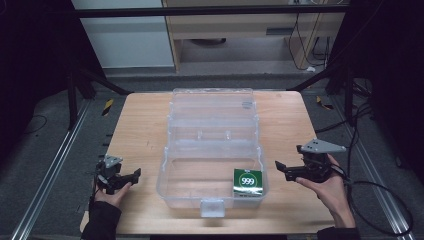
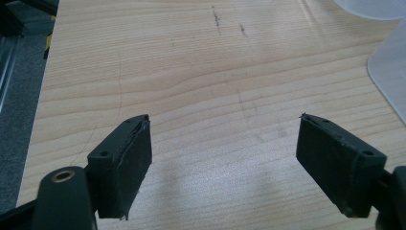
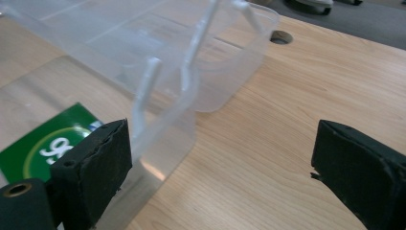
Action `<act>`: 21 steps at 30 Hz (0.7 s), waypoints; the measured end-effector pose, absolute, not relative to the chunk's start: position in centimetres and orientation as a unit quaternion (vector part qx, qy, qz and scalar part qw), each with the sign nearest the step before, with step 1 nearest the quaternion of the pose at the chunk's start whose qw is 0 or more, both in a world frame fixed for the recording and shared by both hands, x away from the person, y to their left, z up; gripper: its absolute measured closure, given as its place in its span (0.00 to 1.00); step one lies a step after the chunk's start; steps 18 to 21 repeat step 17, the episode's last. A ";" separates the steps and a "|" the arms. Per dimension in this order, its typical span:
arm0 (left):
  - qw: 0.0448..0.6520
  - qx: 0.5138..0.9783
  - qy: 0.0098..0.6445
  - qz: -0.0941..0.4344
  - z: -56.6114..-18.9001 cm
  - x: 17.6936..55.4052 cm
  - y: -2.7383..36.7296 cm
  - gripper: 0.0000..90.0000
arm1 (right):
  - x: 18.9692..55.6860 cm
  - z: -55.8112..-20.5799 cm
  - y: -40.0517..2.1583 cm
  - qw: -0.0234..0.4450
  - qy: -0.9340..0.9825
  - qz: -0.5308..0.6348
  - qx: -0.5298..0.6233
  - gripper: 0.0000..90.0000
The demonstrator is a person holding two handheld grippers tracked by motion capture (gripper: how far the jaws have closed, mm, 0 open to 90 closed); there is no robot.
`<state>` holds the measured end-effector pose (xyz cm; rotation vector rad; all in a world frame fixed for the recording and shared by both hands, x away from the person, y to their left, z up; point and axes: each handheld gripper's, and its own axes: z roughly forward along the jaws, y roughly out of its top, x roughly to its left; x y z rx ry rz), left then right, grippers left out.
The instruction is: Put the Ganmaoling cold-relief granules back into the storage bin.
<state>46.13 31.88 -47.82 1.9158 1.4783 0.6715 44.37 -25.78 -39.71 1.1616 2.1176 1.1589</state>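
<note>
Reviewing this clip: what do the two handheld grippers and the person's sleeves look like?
Both grippers are black. The left gripper carries a small grey plate, the right gripper a larger grey three-cornered plate and a black cable trailing off the table. Each has two flat black padded fingers, worn at the edges. Both sleeves are dark.

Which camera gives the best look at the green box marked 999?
The high view: the green box lies whole inside the clear case, label readable. The right gripper view catches a corner through the wall; the left gripper view faces bare table.

A wooden table [image 1: 145, 125] carries an open clear plastic box [image 1: 212, 150] (lid flipped back), roughly centred.
</note>
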 end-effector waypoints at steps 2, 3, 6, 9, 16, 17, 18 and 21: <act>0.311 0.725 0.559 0.255 -47.8 46.1 31.9 0.22 | 44.5 -40.3 -26.3 0.242 0.754 0.429 0.436 0.07; 0.312 0.724 0.559 0.255 -47.8 46.1 31.9 0.22 | 44.6 -40.6 -26.6 0.246 0.747 0.431 0.443 0.07; 0.312 0.726 0.558 0.254 -47.8 46.1 31.9 0.23 | 44.7 -41.7 -27.4 0.252 0.733 0.433 0.460 0.08; 0.311 0.728 0.556 0.252 -48.0 46.2 31.8 0.24 | 44.7 -43.0 -28.2 0.257 0.720 0.432 0.478 0.08; 0.312 0.728 0.555 0.253 -48.0 46.3 31.8 0.25 | 45.1 -45.5 -30.2 0.270 0.683 0.416 0.536 0.08; 0.312 0.728 0.555 0.253 -48.0 46.3 31.8 0.25 | 45.1 -45.7 -30.5 0.271 0.680 0.413 0.541 0.08; 0.312 0.728 0.555 0.253 -48.0 46.3 31.8 0.25 | 45.1 -45.7 -30.5 0.271 0.680 0.413 0.541 0.08; 0.312 0.728 0.555 0.253 -48.0 46.3 31.8 0.25 | 45.1 -45.7 -30.5 0.271 0.680 0.413 0.541 0.08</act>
